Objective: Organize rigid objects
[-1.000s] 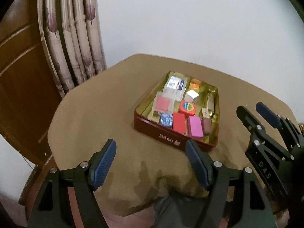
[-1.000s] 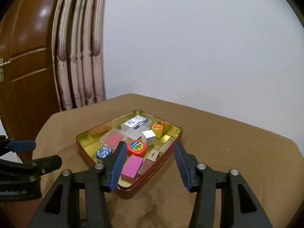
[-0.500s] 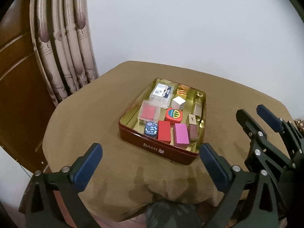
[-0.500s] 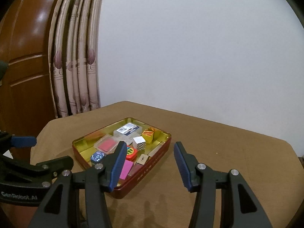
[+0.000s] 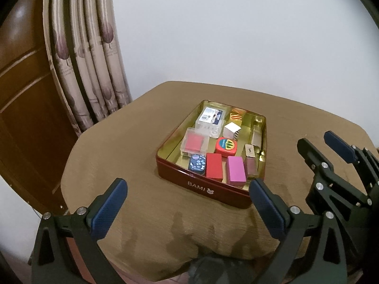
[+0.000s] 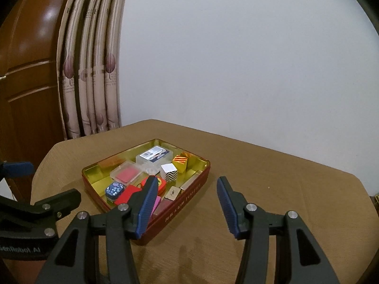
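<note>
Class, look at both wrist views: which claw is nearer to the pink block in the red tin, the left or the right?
Left, narrowly. The left claw hangs open just before the tin's near wall, where the pink block lies. The right claw sits off the tin's right side, also empty.

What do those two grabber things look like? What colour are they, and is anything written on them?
Both are black, made of skeleton-like bars joined by shiny silver bolts. The left gripper and the right gripper each have two fingers tipped with ribbed blue pads. White letters on the side of the left one, seen from the right camera, seem to read "GenRobot.AI". No cables or sleeves show.
</note>
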`<state>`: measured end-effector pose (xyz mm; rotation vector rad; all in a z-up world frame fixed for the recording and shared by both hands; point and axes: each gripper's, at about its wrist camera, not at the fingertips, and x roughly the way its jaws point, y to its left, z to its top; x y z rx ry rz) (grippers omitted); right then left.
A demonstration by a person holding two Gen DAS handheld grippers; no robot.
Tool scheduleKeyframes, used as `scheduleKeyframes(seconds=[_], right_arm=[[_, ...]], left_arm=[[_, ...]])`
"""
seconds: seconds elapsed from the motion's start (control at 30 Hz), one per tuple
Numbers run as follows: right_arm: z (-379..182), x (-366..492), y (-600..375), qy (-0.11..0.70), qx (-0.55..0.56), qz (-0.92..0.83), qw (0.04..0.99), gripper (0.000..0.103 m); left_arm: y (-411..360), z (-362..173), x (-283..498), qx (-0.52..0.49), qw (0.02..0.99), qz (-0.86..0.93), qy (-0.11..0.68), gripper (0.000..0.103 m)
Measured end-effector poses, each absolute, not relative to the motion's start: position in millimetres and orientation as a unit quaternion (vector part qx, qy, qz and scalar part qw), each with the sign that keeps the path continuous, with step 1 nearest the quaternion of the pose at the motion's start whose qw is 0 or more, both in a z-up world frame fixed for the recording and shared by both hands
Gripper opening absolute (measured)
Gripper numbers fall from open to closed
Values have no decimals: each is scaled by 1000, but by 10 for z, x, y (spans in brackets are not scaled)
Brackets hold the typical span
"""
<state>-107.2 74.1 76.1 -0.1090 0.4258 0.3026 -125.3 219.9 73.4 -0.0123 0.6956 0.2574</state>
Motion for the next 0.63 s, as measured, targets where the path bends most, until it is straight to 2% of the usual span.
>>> scheduleKeyframes(seconds=[0.63], right_arm=[[792,-1054,786,222,-53,151,962,53]], left_arm=[[2245,715,-1231,-9,931,126,342,101]])
